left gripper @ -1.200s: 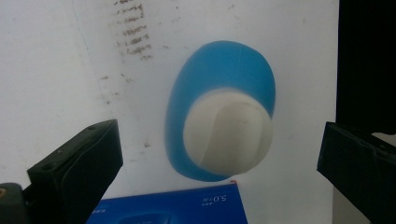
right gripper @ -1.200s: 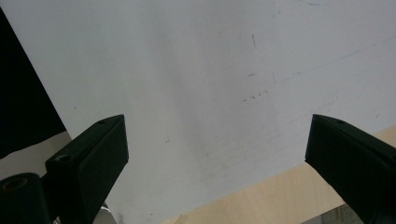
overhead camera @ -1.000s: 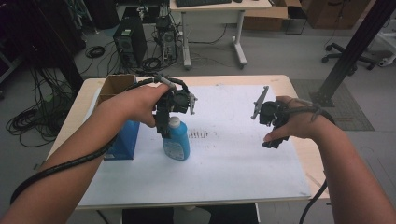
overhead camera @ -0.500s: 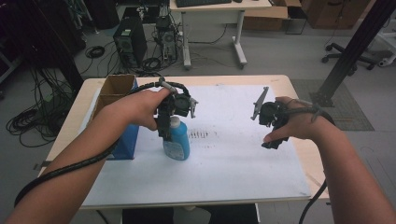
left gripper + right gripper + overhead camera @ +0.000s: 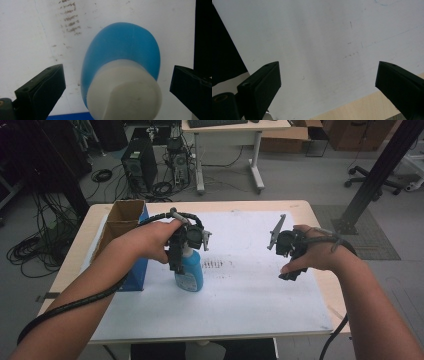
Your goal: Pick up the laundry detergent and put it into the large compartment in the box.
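Standing upright on the white sheet (image 5: 240, 300) that covers most of your pale wooden desk (image 5: 320, 212), the blue bottle (image 5: 190, 272) is a smooth, glossy plastic thing with an oval body and a round, matte white cap (image 5: 125, 92). Your left tool (image 5: 117, 82) hangs straight over it, released, with a matte black jaw on either side of the cap and a gap between each jaw and the plastic. In the high view the same tool (image 5: 187, 242) sits on top of the bottle and covers the cap, so the gaps cannot be judged there; your left gripper view settles it.

That close view also picks out a patch of dark, smudged marks (image 5: 71, 18) on the sheet beside the bottle, which the high view renders as a small grey blot (image 5: 214, 265).

Your right tool (image 5: 328, 75) is spread wide and empty above a bare part of the sheet, near its edge where light wood grain begins. From above, you hold it (image 5: 287, 250) well apart from the bottle, off toward the right side of the desk.

An open cardboard box (image 5: 125, 217) with a blue side stands just left of the bottle; whether they touch, I cannot tell.
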{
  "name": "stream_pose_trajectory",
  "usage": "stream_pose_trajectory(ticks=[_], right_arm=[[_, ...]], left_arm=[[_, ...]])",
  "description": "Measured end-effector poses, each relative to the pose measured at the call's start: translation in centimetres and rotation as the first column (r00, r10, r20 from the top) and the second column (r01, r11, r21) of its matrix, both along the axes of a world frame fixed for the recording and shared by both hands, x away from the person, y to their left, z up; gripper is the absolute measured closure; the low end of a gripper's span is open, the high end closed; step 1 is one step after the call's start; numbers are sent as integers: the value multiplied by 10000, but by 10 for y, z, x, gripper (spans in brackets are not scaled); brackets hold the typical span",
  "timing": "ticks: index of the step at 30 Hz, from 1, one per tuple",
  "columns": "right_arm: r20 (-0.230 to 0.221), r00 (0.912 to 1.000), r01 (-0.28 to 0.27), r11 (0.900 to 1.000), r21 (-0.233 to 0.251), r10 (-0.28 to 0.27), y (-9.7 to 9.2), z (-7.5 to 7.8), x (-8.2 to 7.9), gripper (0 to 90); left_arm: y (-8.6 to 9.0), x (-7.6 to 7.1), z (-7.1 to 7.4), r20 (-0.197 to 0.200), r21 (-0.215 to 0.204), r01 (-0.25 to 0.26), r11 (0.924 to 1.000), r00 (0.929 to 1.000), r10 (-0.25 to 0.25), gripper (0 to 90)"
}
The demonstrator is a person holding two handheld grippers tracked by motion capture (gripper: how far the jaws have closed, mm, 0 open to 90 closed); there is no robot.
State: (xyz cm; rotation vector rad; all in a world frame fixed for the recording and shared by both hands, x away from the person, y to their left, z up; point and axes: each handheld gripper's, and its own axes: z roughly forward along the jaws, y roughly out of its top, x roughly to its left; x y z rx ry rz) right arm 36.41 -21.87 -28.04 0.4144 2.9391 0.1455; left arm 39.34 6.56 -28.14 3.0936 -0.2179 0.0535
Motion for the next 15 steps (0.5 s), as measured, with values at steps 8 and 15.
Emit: stream_pose_trajectory(ticks=[8,15], right_arm=[[19,10000,-54,10000,-9,54,1,-1,0,62],[-10,10000,-31,10000,-28,31,2,-2,1,63]], left_arm=[[1,-1,-6,301,-104,114,9999,9995,-111,4],[2,-1,-8,404,-148,185,9997,9990,-179,14]])
